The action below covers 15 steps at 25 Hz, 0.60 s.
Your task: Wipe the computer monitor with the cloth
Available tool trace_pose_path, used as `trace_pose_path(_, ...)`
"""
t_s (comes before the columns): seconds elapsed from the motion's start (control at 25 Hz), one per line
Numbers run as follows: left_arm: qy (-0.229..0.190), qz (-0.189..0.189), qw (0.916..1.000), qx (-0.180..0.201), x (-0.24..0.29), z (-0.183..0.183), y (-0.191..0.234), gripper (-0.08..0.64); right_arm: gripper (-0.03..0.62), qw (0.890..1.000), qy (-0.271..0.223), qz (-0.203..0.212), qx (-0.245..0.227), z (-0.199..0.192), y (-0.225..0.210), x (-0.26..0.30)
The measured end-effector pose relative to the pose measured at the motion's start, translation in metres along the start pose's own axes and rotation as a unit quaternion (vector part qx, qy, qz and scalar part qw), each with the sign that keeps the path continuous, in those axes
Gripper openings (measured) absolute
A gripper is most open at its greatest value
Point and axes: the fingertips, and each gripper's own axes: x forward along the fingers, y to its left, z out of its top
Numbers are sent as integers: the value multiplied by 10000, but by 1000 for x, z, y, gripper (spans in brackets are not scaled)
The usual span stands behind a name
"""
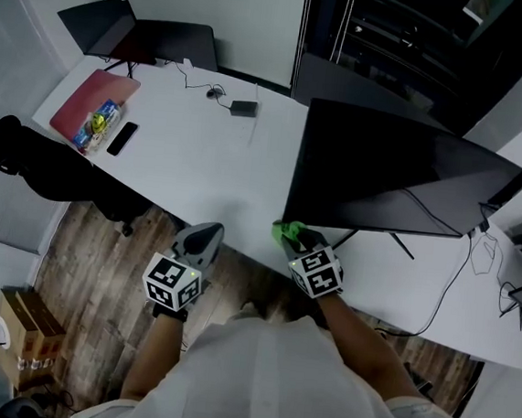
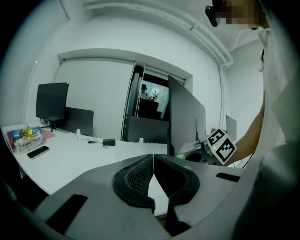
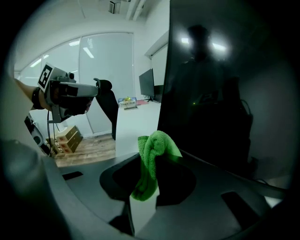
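Note:
A large black monitor (image 1: 402,171) stands on the white desk (image 1: 201,161), its dark screen filling the right gripper view (image 3: 225,79). My right gripper (image 1: 288,235) is shut on a green cloth (image 3: 152,154), which sits at the screen's lower left corner (image 1: 286,230). My left gripper (image 1: 201,239) hangs over the desk's near edge, left of the monitor, its jaws shut with nothing between them (image 2: 153,161). The monitor shows edge-on in the left gripper view (image 2: 185,117), with the right gripper's marker cube (image 2: 221,146) beside it.
A red folder with a snack pack (image 1: 96,109), a phone (image 1: 122,138), a black adapter with cable (image 1: 243,107) and a second monitor (image 1: 100,23) lie at the desk's far left. A black chair (image 1: 44,169) stands left of the desk. Cardboard boxes (image 1: 24,337) sit on the wooden floor.

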Motion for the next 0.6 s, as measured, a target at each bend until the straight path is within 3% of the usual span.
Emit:
trace_pose_path(0.36,-45,-76,10000,16,-5,3,17,17,71,9995,-141,281,78,24,27,10)
trace_pose_path(0.6,-105,-106,9999,13,-5,8,28,17,71,9945,-855,606,73,100,47,-10)
